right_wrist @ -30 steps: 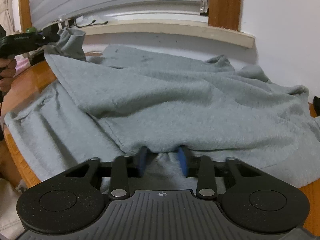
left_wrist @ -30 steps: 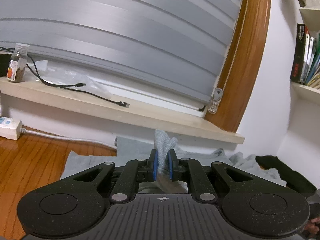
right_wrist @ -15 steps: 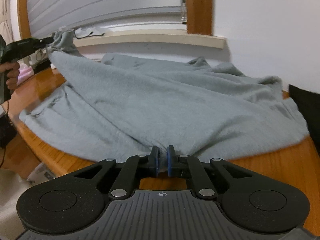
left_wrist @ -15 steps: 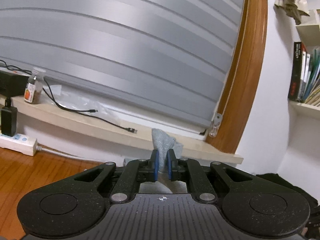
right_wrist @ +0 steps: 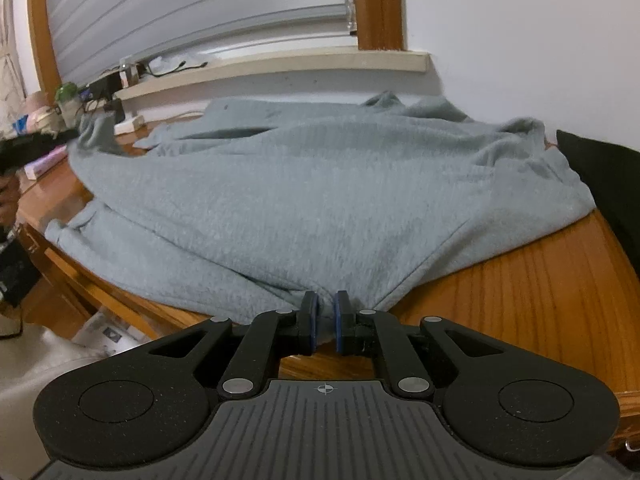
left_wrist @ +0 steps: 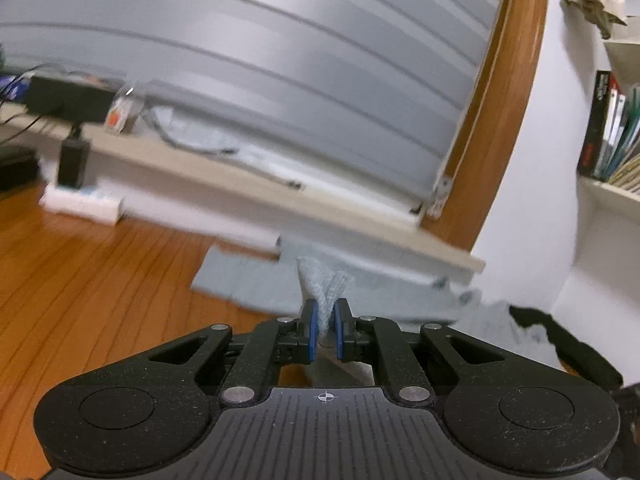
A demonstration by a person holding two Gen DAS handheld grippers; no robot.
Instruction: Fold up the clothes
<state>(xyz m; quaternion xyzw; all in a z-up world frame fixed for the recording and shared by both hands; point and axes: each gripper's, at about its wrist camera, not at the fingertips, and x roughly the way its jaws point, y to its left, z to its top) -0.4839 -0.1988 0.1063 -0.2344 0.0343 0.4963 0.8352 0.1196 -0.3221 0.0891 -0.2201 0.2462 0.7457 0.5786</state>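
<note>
Left wrist view, blurred: left tongs (left_wrist: 325,330) clenched on a bunched corner of the grey garment (left_wrist: 320,284), which pokes up between the blue pads; the rest of the cloth lies further back on the wooden counter (left_wrist: 100,280) under the windowsill (left_wrist: 280,200), with a black item (left_wrist: 568,344) off to the right. Right wrist view, sharper: right tongs (right_wrist: 325,326) nipped on the near hem of the garment (right_wrist: 320,192) at the counter (right_wrist: 520,292) edge. The cloth is spread wide, with one large layer doubled over the lower one, still rumpled along the far side and at the right end. The other tongs show dimly at far left, gripping the far-left corner. Judging by this, the fold is early: one rough layer over, edges not lined up, creases not smoothed, no compact stack yet. Most of the folding looks left to do.
</note>
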